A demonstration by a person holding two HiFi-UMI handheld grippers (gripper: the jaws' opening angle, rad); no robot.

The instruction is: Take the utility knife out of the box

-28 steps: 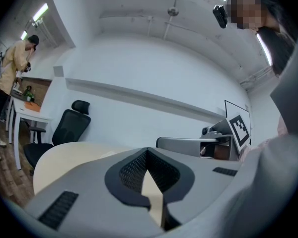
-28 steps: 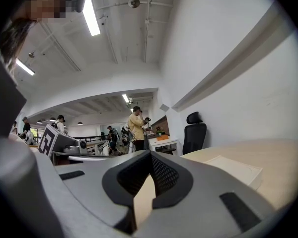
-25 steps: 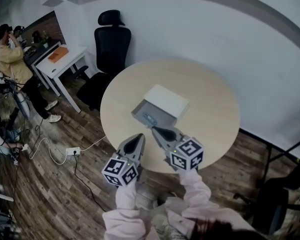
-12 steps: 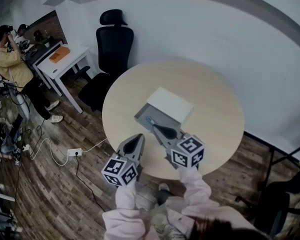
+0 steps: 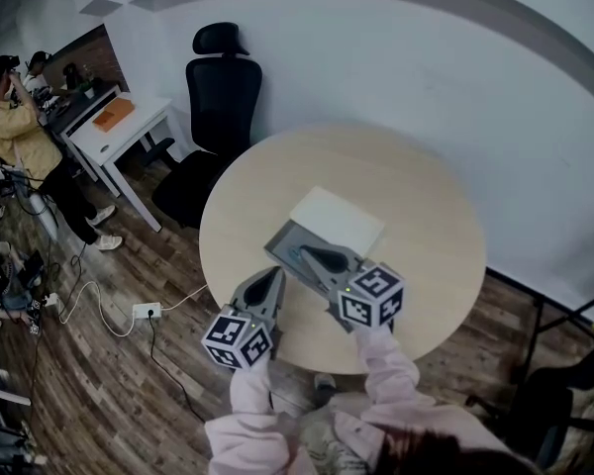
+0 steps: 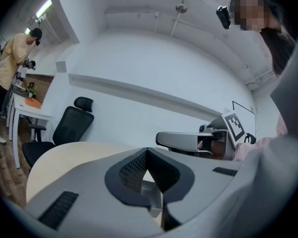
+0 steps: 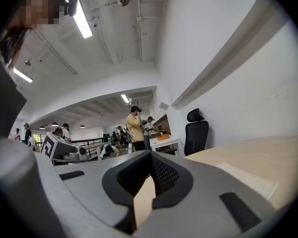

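A round pale wood table point(image 5: 416, 196) carries the box point(image 5: 339, 220), a flat white case whose grey tray point(image 5: 283, 242) stands pulled out toward the near left. In the tray lies a slim pale shape point(image 5: 295, 256), too small to read but seemingly the utility knife, just left of the right gripper's tip. The right gripper point(image 5: 307, 255) reaches level over the tray, its fingers point(image 7: 161, 170) clenched with the tips meeting and nothing between them. The left gripper point(image 5: 271, 276) hangs beside it at the near left, over the table edge and apart from the box; its fingers point(image 6: 131, 170) are likewise clenched on nothing, and a grey corner of the tray shows through the gap below their tips. Pink sleeves point(image 5: 247, 404) lead back from both grippers. Beyond the table a black office chair point(image 5: 223, 82) stands by the white wall. Far left, a person in a yellow top point(image 5: 20, 132) stands beside a white desk point(image 5: 129, 132) on the wooden floor point(image 5: 99, 384).
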